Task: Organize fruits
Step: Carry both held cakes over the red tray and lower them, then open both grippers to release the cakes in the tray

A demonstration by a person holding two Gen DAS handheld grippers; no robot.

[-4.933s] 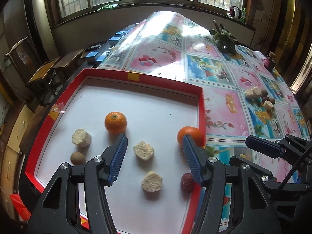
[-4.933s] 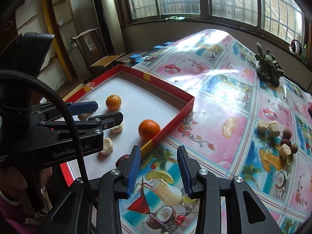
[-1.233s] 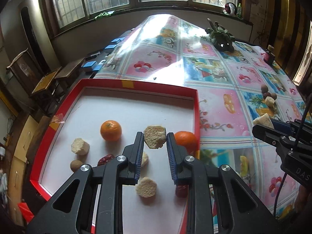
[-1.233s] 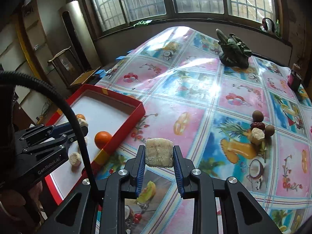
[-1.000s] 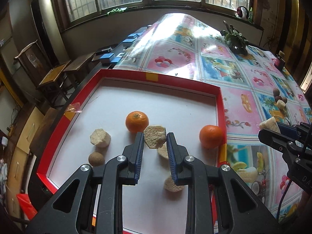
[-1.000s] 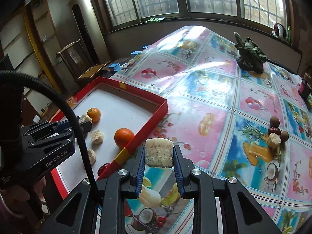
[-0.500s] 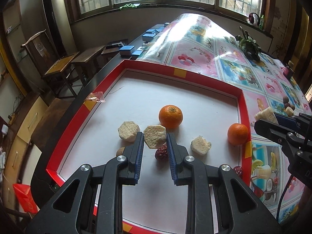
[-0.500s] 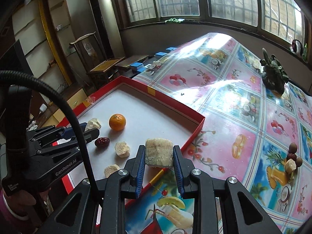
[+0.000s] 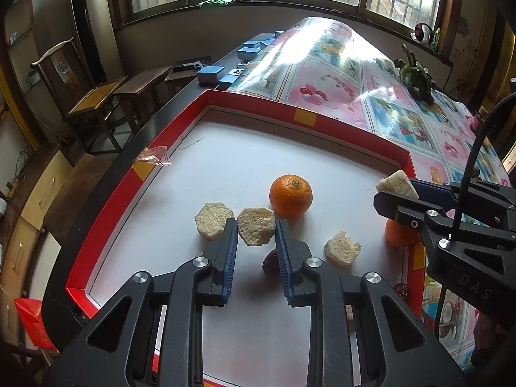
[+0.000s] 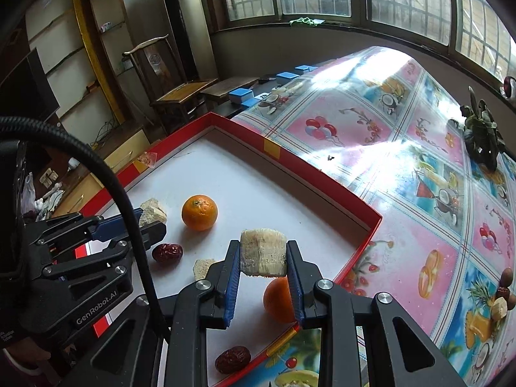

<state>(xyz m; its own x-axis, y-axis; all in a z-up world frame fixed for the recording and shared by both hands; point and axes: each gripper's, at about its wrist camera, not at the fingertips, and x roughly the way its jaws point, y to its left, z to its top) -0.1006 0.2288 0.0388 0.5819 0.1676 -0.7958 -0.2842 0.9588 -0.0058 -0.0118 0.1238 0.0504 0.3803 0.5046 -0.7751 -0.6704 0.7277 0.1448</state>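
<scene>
- Two hand-held grippers are each closed on a pale fruit chunk above the red tray (image 9: 106, 216).
- Left hand-held gripper (image 9: 256, 237) pinches a flat chunk (image 9: 256, 230); a second chunk (image 9: 211, 219) lies on the tray floor just left of its fingers, an orange (image 9: 291, 195) just ahead to the right, a red date (image 9: 270, 262) under its right finger.
- Further right of it lies a third chunk (image 9: 342, 247).
- Right hand-held gripper (image 10: 263, 258) grips a banana piece (image 10: 263, 256) over the tray's right part; another orange (image 10: 279, 300) sits below it against the tray wall.
- Beyond its right side, on the tabletop (image 10: 403, 193), small fruits (image 10: 501, 293) cluster well apart from the tray.
</scene>
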